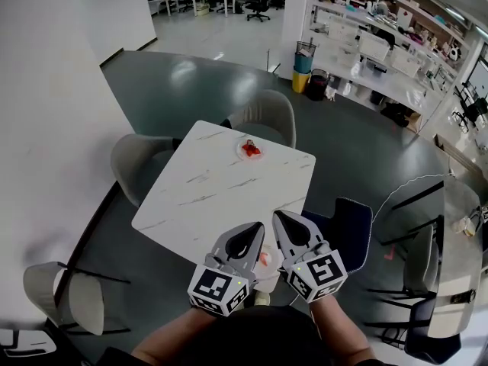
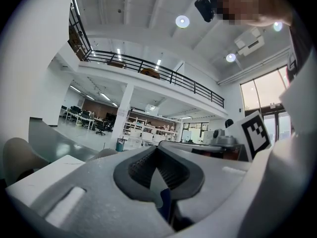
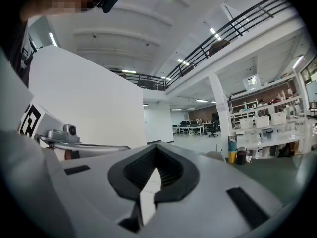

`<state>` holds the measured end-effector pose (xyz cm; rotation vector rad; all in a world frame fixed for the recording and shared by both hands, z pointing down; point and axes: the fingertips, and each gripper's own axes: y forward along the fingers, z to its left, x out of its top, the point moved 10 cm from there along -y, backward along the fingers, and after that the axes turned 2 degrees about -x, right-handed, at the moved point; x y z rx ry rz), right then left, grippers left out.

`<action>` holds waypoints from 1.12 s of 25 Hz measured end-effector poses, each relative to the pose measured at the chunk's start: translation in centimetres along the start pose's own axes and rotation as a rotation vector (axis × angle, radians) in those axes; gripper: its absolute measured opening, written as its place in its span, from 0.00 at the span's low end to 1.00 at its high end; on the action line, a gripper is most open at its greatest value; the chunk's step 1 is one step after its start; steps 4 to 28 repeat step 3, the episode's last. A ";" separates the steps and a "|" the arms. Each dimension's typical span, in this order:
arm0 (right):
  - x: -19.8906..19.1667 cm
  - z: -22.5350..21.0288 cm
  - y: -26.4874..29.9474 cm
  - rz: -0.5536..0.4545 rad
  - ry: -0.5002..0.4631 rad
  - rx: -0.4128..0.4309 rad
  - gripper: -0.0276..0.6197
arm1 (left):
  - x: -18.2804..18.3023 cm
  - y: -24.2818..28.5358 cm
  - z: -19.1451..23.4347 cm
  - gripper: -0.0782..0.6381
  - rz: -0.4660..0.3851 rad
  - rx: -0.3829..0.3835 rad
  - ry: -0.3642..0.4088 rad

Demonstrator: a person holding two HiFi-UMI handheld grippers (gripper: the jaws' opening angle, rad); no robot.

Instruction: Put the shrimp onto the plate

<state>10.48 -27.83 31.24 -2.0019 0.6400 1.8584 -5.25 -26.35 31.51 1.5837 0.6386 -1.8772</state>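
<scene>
Left gripper [image 1: 252, 232]: jaws shut, nothing between them; held low over the near edge of the table [image 1: 191, 197], close to the body.
Plate [image 1: 240, 156]: small and white, near the table's far edge, well apart from both grippers.
Shrimp [image 1: 251, 149]: a red piece lying on that plate.
Pink bit [image 1: 264, 259]: between the two grippers at the near edge, on something white and round; mostly hidden, so I cannot tell what it is.
Right gripper [image 1: 283, 221]: jaws shut and empty, just beside the left one.
Progress: a shrimp already sits on the plate, so that part looks done. If the pink bit is a second shrimp, picking it up and carrying it across is left.
</scene>
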 end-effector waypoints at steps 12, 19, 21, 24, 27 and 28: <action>-0.2 0.0 0.4 0.000 -0.004 0.006 0.04 | -0.1 0.1 0.4 0.12 -0.004 0.005 0.000; -0.2 0.0 0.4 0.000 -0.004 0.006 0.04 | -0.1 0.1 0.4 0.12 -0.004 0.005 0.000; -0.2 0.0 0.4 0.000 -0.004 0.006 0.04 | -0.1 0.1 0.4 0.12 -0.004 0.005 0.000; -0.2 0.0 0.4 0.000 -0.004 0.006 0.04 | -0.1 0.1 0.4 0.12 -0.004 0.005 0.000; -0.2 0.0 0.4 0.000 -0.004 0.006 0.04 | -0.1 0.1 0.4 0.12 -0.004 0.005 0.000; -0.2 0.0 0.4 0.000 -0.004 0.006 0.04 | -0.1 0.1 0.4 0.12 -0.004 0.005 0.000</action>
